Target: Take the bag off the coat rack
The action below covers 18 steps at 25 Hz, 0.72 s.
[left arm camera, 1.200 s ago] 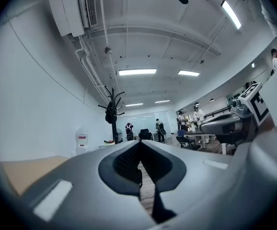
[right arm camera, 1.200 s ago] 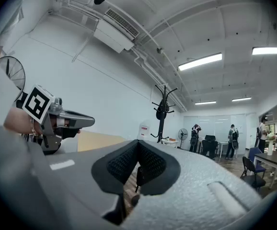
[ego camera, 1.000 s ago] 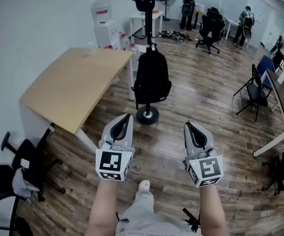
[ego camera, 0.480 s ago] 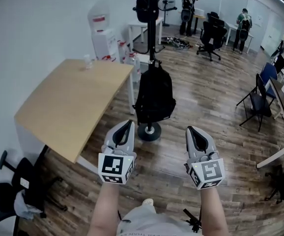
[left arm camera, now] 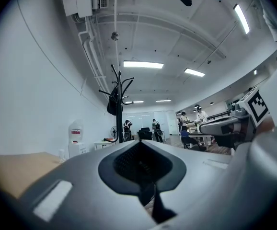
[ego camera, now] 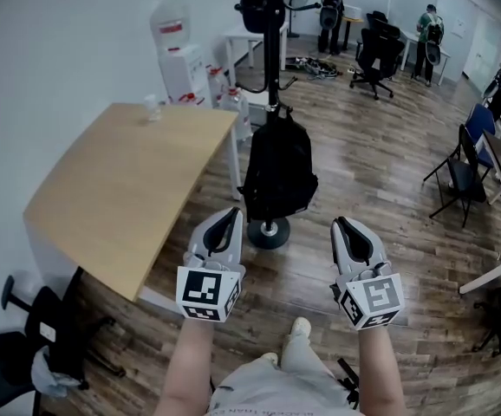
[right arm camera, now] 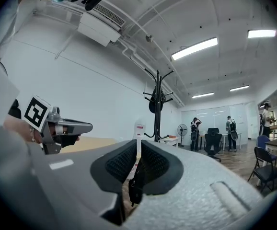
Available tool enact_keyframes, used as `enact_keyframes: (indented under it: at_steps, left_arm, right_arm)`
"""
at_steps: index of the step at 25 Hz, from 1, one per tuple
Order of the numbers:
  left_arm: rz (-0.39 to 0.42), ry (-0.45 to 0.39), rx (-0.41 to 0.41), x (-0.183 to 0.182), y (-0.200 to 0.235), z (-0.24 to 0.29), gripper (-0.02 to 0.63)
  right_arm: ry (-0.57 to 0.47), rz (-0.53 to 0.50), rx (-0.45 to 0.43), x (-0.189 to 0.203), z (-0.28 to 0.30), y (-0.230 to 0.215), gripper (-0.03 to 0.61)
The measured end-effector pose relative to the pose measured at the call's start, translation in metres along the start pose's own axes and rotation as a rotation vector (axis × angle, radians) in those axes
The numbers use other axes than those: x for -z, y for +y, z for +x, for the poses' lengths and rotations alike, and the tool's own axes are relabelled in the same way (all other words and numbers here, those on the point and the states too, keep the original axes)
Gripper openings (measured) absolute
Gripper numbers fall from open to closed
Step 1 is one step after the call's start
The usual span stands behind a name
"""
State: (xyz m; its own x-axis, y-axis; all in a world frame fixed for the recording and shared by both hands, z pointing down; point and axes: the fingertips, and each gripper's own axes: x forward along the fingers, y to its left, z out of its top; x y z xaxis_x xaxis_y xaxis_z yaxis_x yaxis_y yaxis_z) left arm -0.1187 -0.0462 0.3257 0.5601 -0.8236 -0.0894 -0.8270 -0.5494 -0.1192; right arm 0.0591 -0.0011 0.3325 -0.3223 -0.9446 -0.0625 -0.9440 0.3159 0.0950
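Coat rack (ego camera: 272, 68) top cut off. Black backpack (ego camera: 278, 167) hangs well ahead of fingers. Left gripper (ego camera: 228, 217) closed, empty; right gripper (ego camera: 345, 225) just cracking open, empty.

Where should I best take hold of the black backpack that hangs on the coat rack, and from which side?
Grip the black backpack at its narrow top, where it hangs against the coat rack, and lift upward. Come from the near side: its bulk faces here and the pole seems to stand behind it. The carrying loop itself is too small to make out.
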Motion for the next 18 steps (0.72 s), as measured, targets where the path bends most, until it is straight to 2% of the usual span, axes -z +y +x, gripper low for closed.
enact_keyframes:
  at_steps: [9, 13, 18]
  left_arm:
    - [0.008, 0.001, -0.038, 0.006, 0.02, 0.042, 0.012]
    - [0.01, 0.014, -0.061, 0.015, 0.031, 0.072, 0.012]
    - [-0.012, 0.032, -0.077, 0.026, 0.041, 0.121, 0.02]
  right_arm:
    - [-0.002, -0.009, -0.019, 0.008, 0.048, -0.023, 0.035]
    - [0.006, -0.017, -0.05, 0.016, 0.08, -0.039, 0.04]
    - [0.02, -0.023, -0.088, 0.025, 0.123, -0.072, 0.076]
